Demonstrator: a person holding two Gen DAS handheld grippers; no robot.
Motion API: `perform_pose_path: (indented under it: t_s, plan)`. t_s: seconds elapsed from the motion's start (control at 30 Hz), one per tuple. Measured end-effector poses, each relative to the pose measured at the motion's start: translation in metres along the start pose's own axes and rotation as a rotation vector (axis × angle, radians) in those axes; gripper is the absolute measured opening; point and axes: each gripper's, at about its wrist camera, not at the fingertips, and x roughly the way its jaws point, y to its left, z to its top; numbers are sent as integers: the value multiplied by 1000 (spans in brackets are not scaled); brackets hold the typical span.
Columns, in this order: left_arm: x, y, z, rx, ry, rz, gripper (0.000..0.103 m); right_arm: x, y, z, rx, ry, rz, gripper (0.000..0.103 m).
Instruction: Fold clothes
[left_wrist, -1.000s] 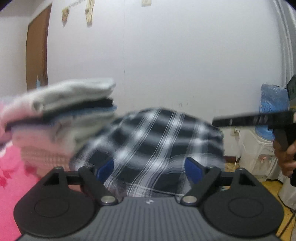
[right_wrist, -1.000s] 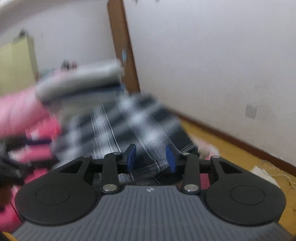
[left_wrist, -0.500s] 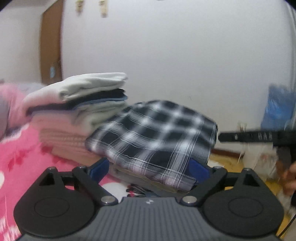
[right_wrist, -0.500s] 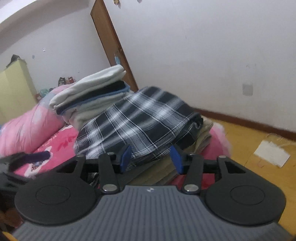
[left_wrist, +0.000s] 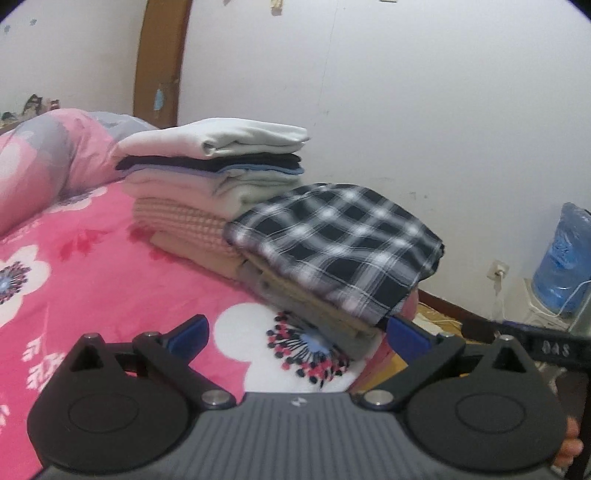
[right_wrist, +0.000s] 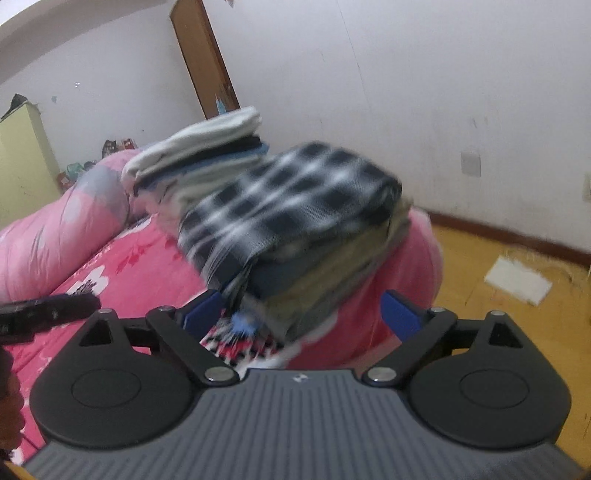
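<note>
Foreground, a bedroom: the left tool (left_wrist: 297, 338) hangs over a pink flowered bedspread (left_wrist: 110, 288), its blue pads spread wide with nothing between them. The right tool (right_wrist: 301, 310), seen from its own camera, is likewise parted, its jaws having just been opening; the blurred cloth behind them lies beyond the pads, not in them.

Just past both tools, a folded black-and-white plaid shirt (left_wrist: 340, 251) sits on top of a low pile of khaki and grey garments (left_wrist: 317, 306) at the corner of the bed, its near edge overhanging the layers beneath. Touching that pile on the far side stands a taller stack of folded clothes (left_wrist: 218, 173), white on top, then dark, blue and cream.

The step in hand appears to be the release: the shirt is set down and both tools are clear of it. Done well, it would mean drawing straight back and level, so that no pad catches the overhanging hem and drags the fold open, and checking that the pile, so close to the bed's edge, does not slide toward the floor. If the shirt sits askew, a light nudge on its side would be safer than a fresh pinch.

Beyond, a rolled pink quilt (left_wrist: 40, 158), a brown door (left_wrist: 159, 62), a white wall and a blue water bottle (left_wrist: 565, 258).
</note>
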Motion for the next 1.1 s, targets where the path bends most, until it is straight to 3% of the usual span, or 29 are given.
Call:
perform_pose_path:
  t_s: [0.17, 0.3, 0.47, 0.6, 0.83, 1.1]
  plan:
    - [-7, -1, -2, -39, 5, -17, 103, -17, 13, -5, -54, -12, -64, 102]
    - [-9, -15, -9, -27, 31, 28, 103, -25, 24, -3, -82, -4, -130, 102]
    - [-12, -27, -19, 3, 40, 2, 103, -35, 36, -8, -139, 21, -205, 102]
    - [-13, -39, -26, 46, 36, 27, 103, -44, 40, -13, -173, 17, -254, 102]
    - [-21, -47, -33, 35, 11, 1, 103, -55, 39, -16, -224, 8, -360, 102]
    - [-26, -54, -31, 42, -17, 39, 103, -58, 39, -13, -213, 9, -366, 102]
